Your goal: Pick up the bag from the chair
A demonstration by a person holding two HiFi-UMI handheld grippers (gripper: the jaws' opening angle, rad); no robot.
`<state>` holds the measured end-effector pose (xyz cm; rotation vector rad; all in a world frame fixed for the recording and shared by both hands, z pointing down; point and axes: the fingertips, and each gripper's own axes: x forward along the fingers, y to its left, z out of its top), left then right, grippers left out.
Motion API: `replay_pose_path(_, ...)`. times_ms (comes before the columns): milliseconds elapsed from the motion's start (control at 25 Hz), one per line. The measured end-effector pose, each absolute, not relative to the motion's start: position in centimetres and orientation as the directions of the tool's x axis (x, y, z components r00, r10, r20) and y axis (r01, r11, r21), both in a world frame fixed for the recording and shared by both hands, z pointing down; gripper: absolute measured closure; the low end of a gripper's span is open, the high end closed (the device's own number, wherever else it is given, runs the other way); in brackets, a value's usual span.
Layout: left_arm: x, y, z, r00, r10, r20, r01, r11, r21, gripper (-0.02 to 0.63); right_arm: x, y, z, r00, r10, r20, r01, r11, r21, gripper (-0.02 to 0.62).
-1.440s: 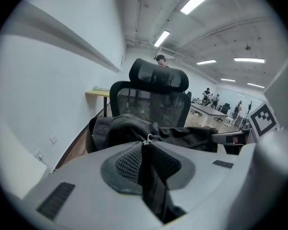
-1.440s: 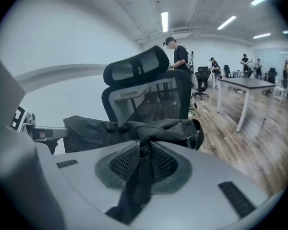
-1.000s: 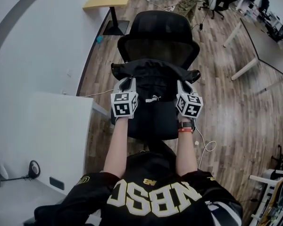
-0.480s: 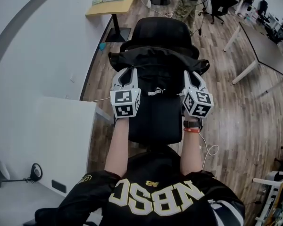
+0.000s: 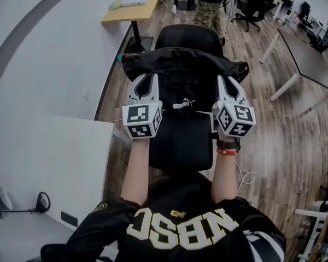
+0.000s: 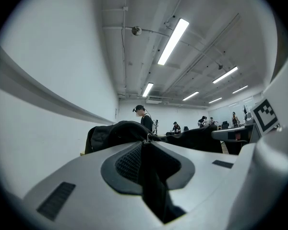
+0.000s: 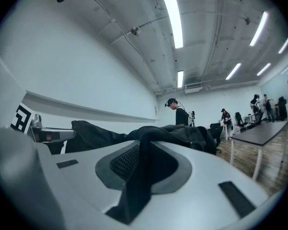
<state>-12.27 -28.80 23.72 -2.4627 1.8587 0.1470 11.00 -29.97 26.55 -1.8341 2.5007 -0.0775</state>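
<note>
Left gripper [image 5: 146, 83] — jaws clamped on the left end of the bag [image 5: 186, 64]. The bag hangs over the chair [image 5: 188, 36], stretched between both grippers. Right gripper [image 5: 225, 85] — jaws clamped on the right end. Step in hand: lifting. The next move probably calls for raising both ends evenly, clear of the chair.

"NBSC" across black shirt [image 5: 180, 229], small white logo on bag [image 5: 185, 83]

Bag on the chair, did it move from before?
Yes. The bag went up: it now covers more of the chair, nearly up to its headrest.
</note>
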Motion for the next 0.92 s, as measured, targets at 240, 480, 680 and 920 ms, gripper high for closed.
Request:
replay_pose_path(240,-11.8,-29.2,24.2,0.279,-0.955,-0.096,-0.959,-0.282,0.016,0.541,11.1,-30.3,26.5,-0.289,-0.957,0.015,-0.957,0.288,-0.039,0.523)
replay_pose_path(480,-11.8,-29.4,24.4,0.278,-0.956,-0.092,-0.959,-0.282,0.033,0.541,11.1,-30.1,26.8,-0.305,-0.952,0.020,-0.951,0.304,-0.051,0.522)
replay_pose_path(680,-11.7,-29.6,24.4,0.311,-0.945,-0.104,-0.939,-0.322,0.123,0.541,11.5,-30.4,27.4,-0.304,-0.952,0.025,-0.951,0.302,-0.066,0.522)
replay_pose_path(920,-12.0,-30.6,25.6,0.308,-0.948,-0.084,-0.936,-0.318,0.150,0.545,11.1,-31.2,28.5,-0.327,-0.944,0.037,-0.941,0.322,-0.099,0.515)
